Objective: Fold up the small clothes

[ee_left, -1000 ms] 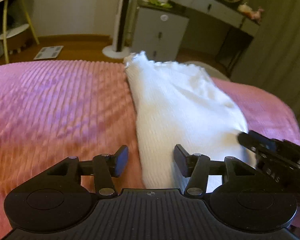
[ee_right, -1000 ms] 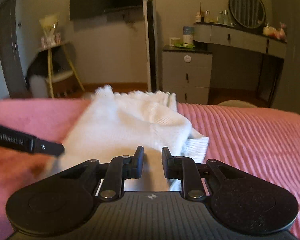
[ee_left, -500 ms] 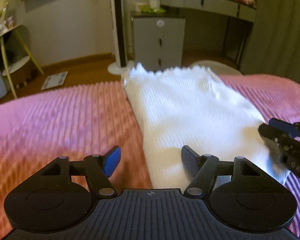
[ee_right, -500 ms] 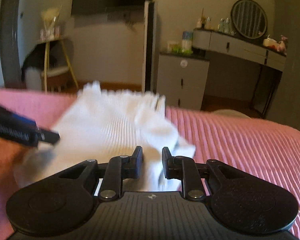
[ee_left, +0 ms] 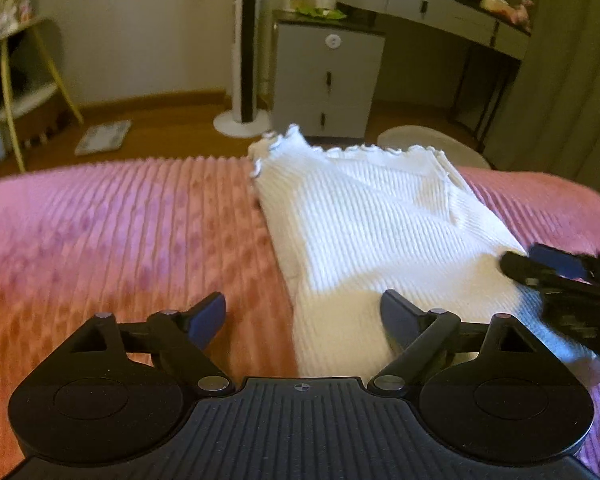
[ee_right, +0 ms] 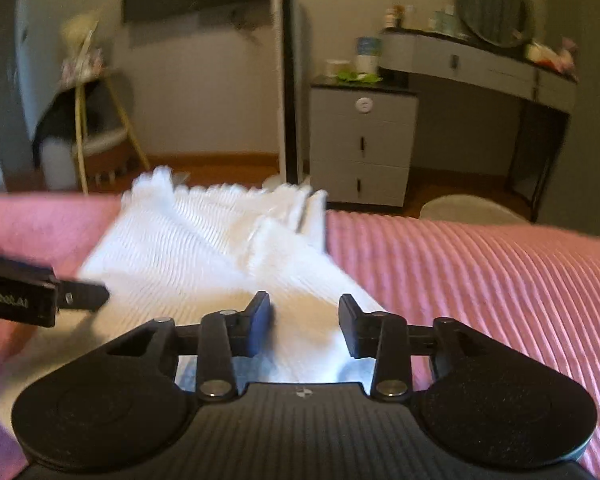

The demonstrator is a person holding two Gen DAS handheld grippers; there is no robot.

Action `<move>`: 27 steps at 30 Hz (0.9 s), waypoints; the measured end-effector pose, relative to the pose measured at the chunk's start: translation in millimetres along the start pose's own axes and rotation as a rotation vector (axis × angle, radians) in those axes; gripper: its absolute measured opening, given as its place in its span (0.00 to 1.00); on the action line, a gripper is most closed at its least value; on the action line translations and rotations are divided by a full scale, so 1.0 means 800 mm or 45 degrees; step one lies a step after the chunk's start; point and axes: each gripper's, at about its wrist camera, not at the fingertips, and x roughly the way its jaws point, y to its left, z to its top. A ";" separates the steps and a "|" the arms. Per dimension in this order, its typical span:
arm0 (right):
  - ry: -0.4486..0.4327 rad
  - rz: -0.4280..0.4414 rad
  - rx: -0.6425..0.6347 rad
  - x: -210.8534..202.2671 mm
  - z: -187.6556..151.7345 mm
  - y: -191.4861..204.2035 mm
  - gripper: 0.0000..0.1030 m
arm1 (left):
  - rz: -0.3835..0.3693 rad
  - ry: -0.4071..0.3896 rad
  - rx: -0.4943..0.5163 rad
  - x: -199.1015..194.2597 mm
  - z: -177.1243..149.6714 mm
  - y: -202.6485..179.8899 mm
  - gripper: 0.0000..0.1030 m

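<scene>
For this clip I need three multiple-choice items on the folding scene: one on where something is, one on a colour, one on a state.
1. Where does the white garment lie?
A. on the pink bedspread
B. on the floor
C. on the grey drawer cabinet

2. What colour are the pads of the left gripper?
A. red
B. blue
C. white

3. How do the jaws of the right gripper stand?
A. clamped on the bedspread
C. holding a hanger
B. apart and opening, garment beneath them

Answers: 1 A, ribbed white cloth rests flat on the bedspread; 2 B, the inner face shows blue; 3 B, a clear gap shows cloth between the fingers.
</scene>
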 end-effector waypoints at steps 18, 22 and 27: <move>0.222 0.466 0.770 0.022 -0.051 -0.118 0.63 | -0.323 0.143 -0.274 0.017 -0.007 0.033 0.82; 0.234 0.518 0.815 0.038 -0.045 -0.116 0.63 | -0.366 0.135 -0.274 0.023 -0.003 0.027 0.71; 0.235 0.586 0.879 0.041 -0.044 -0.124 0.68 | -0.397 0.127 -0.245 0.023 -0.006 0.029 0.68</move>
